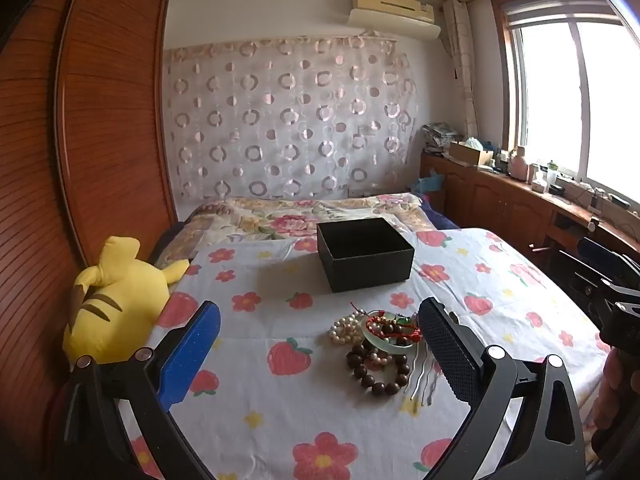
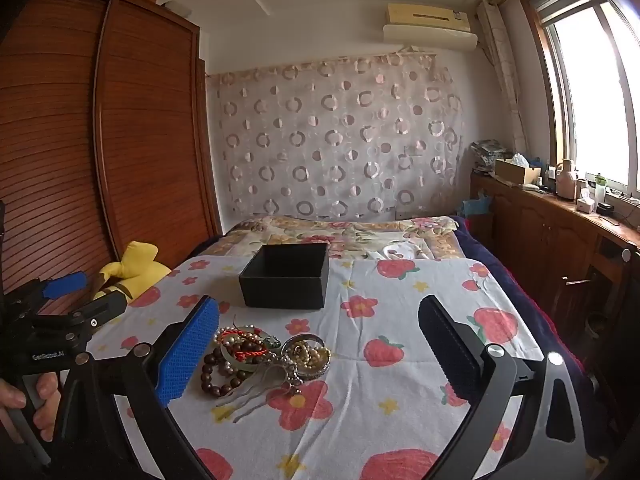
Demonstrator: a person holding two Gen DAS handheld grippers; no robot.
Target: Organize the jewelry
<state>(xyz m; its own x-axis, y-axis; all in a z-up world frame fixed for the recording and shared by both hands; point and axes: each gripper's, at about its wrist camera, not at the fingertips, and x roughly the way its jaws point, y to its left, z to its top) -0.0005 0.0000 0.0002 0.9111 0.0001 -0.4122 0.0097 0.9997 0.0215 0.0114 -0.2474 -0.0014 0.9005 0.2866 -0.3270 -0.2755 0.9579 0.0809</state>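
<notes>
Two wrist cameras look down the same flowered sheet [image 1: 280, 412], and each catches something the other misses. Only the right wrist view shows the person's left hand [image 2: 28, 404] wrapped round the handle of the left gripper [image 2: 86, 294], whose blue pad sticks out at the frame's left edge. Only the left wrist view shows the dark body of the other tool at its far right edge, blurred and cut off. The right view also brings out a metal bangle [image 2: 306, 354] lying round cream pearls, which the left view does not make clear.

Both pairs of tongs stand spread wide, with nothing between their pads. In the left wrist view the left gripper [image 1: 320, 350] has the jewelry pile [image 1: 378, 350] between its fingers, crowded toward the black right finger, and the silver hairpins [image 1: 420, 376] lie just beside that finger. The wooden bead bracelet [image 1: 376, 368] is the nearest piece, the white pearl strand [image 1: 344, 330] sits on the far left of the heap, and a pale green bangle with red cord lies on top.

In the right wrist view the right gripper [image 2: 320, 350] has the same pile [image 2: 264, 356] close to its blue left finger, the brown beads almost touching it.

Past the fingertips in both views stands the open black box [image 1: 365, 253], apart from the pile. A yellow plush toy [image 1: 116, 300] lies off to the left by the wooden wardrobe [image 1: 104, 112].
</notes>
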